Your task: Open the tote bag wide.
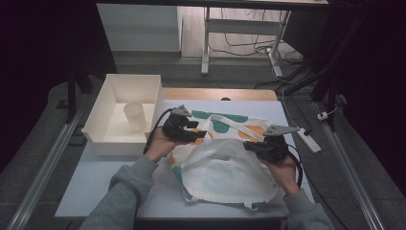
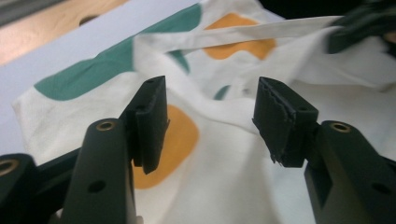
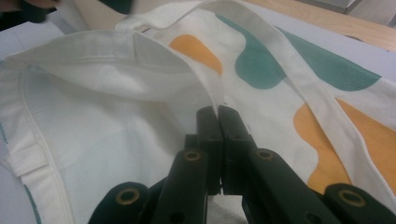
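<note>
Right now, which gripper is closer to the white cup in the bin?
Left. The left gripper hovers over the tote bag just beside the bin holding the white cup; the right gripper grips the bag's rim farther away.

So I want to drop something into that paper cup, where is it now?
In the high view the paper cup stands upright inside the white bin at the table's left, just left of the left gripper.

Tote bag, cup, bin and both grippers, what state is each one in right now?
Tote bag: lying on the table, mouth pulled partly open, handle loose across it.
Left gripper: open, nothing between the jaws, bag beneath.
Right gripper: shut on the bag's rim.
Cup: upright inside the bin.
Bin: open-topped, holding the cup.
</note>
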The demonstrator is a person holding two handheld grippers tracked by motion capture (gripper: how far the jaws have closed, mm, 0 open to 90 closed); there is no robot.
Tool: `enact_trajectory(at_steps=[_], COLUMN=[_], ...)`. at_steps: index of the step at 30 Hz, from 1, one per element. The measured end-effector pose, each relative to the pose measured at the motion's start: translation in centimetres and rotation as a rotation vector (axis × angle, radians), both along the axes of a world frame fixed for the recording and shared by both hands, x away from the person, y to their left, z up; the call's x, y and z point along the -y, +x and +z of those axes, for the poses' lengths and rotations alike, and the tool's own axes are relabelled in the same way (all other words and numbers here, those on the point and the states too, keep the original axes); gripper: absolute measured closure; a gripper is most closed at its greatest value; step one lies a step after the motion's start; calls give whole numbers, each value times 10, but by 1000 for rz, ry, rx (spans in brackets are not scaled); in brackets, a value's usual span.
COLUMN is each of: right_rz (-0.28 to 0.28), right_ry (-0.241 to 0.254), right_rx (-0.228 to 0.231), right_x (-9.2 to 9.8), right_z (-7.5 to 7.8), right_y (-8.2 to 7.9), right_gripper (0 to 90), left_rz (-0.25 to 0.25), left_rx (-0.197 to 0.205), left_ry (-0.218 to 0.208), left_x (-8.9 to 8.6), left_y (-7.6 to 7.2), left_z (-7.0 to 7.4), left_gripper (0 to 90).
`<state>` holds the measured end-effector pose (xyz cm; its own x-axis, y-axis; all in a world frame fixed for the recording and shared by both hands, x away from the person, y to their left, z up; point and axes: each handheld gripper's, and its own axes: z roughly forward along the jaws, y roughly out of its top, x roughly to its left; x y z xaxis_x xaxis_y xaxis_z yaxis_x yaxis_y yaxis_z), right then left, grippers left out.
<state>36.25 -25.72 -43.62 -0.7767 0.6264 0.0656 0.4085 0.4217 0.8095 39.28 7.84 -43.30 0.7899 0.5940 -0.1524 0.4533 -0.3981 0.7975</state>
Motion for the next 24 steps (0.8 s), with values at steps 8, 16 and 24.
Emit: enact_trajectory(at_steps=[8,16,24], right_rz=[5,6,11], right_ry=[-6,-7,0], right_rx=[12,6,5], right_x=[-1,-3,-2], right_z=[1,-1,-1], right_y=[1,2,1], right_gripper=[888,887,888], left_rz=[-100,-162,-181], left_rx=[74,118,98], left_ry=[16,111,183], left_x=[9,48,67], left_y=[-38,-33,-12], left_z=[21,10,-4], left_gripper=[413,428,528])
